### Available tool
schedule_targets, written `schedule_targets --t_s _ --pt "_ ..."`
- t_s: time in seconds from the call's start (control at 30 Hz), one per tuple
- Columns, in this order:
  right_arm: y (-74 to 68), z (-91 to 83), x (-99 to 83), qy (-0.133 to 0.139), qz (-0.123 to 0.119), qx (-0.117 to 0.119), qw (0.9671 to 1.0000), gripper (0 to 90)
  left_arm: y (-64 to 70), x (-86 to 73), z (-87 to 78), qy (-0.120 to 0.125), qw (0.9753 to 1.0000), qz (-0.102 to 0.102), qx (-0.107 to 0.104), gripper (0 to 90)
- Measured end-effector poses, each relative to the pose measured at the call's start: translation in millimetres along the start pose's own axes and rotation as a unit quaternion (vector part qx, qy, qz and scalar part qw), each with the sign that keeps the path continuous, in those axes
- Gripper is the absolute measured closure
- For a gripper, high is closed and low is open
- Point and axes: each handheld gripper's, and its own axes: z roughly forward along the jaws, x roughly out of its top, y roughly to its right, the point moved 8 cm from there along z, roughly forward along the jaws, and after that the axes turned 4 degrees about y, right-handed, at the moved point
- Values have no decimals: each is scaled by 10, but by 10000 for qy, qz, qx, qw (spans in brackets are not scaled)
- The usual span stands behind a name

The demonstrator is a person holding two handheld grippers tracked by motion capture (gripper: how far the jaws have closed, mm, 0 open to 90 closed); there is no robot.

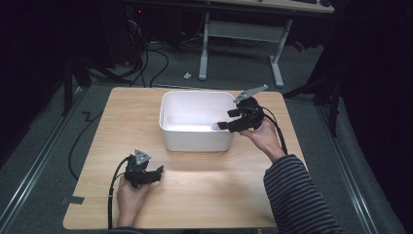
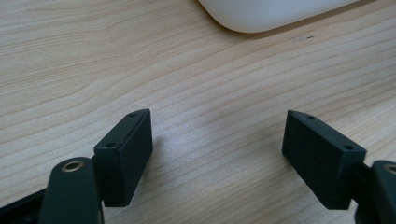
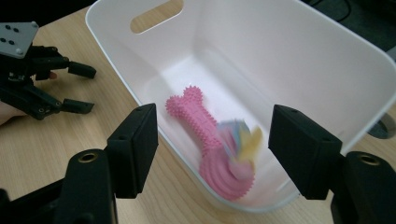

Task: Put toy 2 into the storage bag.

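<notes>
Pink spiked rubber bone toy (image 3: pixel 196 122) lies on the floor of the white plastic tub (image 3: pixel 322 56), its knobbed end toward the handle slot and its far end under a blurred pastel blue-and-yellow thing (image 3: pixel 243 140) whose shape cannot be made out. The fingers (image 3: pixel 135 149) of the right gripper (image 3: pixel 212 154) stand wide apart over the tub's near rim, with nothing between them; the bone lies below the gap, not touched. In the high view the right gripper (image 1: pixel 233 122) hangs at the tub's right edge, held by a hand with a striped sleeve behind it.

The fingers (image 2: pixel 126 156) of the left gripper (image 2: pixel 219 158) are also spread wide and empty, just above the light wooden table (image 2: pixel 93 60), with a corner of the tub ahead of them. From above, the left gripper (image 1: pixel 155 174) sits near the table's front left, well apart from the tub.
</notes>
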Motion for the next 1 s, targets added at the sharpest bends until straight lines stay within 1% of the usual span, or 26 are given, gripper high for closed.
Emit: schedule_targets --t_s 0.03,0.2,0.27,0.33,0.43,0.57,0.6,0.63,0.7,0.73,0.8,0.83,0.87,0.97,1.0 --pt "0 0 0 0 0 0 10000 335 0 0 0 0 10000 1 -1 246" --pt "37 -210 -73 245 130 -228 9994 345 0 0 0 -1 10000 3 0 246" --pt "51 -320 -119 378 237 -327 9985 350 0 0 0 -1 10000 3 1 247" --pt "57 -348 -133 392 260 -355 9983 352 0 0 0 -1 10000 4 0 246" --pt "81 -483 -204 514 389 -461 9969 357 0 0 0 0 10000 2 1 247" --pt "94 -608 -274 609 476 -550 9955 365 0 0 0 0 10000 2 1 247" --pt "100 -670 -321 638 528 -595 9948 369 0 0 0 0 10000 2 1 247" --pt "100 -670 -321 638 528 -595 9948 369 0 0 0 0 10000 2 2 247" --pt "111 -727 -381 617 597 -704 9938 374 0 0 0 -1 10000 3 3 246" --pt "115 -743 -397 619 584 -729 9937 376 0 0 0 -1 10000 1 4 247" --pt "108 -808 -465 645 695 -792 9923 377 0 0 -1 -2 10000 2 5 247" --pt "108 -808 -465 645 695 -792 9923 377 0 0 -1 -2 10000 2 5 247" --pt "98 -841 -515 627 713 -821 9921 377 0 0 -1 -2 10000 2 6 247" --pt "81 -874 -560 602 717 -845 9920 377 0 0 -1 -3 10000 2 5 247" --pt "66 -920 -588 659 735 -868 9913 379 0 0 -1 -2 10000 0 5 247"
